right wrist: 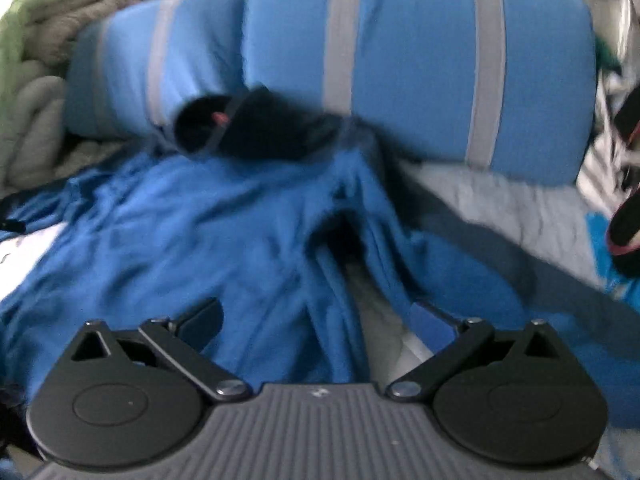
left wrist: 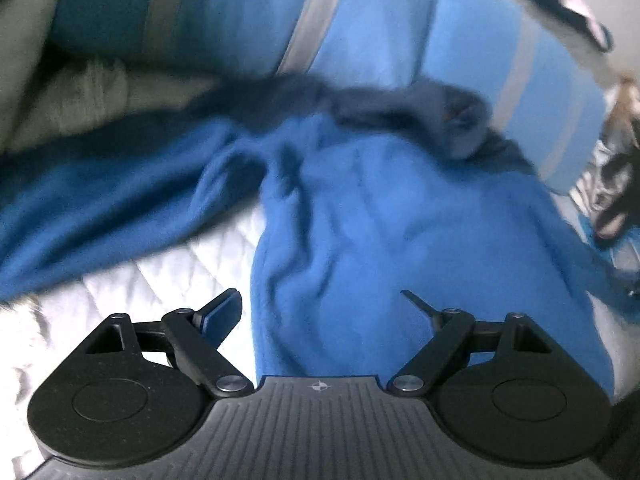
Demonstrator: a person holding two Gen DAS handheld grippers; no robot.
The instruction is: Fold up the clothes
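Note:
A blue fleece garment (left wrist: 360, 200) with a dark collar (left wrist: 400, 108) lies rumpled on a white quilted bed (left wrist: 152, 280). In the left wrist view my left gripper (left wrist: 320, 304) hangs just above the garment's lower part, jaws wide apart and nothing pinched between them. The right wrist view shows the same blue garment (right wrist: 180, 232) spread out, its dark collar (right wrist: 248, 128) at the far end and a split between two folds in the middle. My right gripper (right wrist: 316, 312) stands open over that split, fingers clear of the cloth.
Two blue pillows with grey stripes (right wrist: 420, 60) lie across the head of the bed. A pale knitted blanket (right wrist: 32, 60) is bunched at the left. Dark shoes or slippers (right wrist: 628, 216) sit at the right edge on a grey quilt (right wrist: 500, 208).

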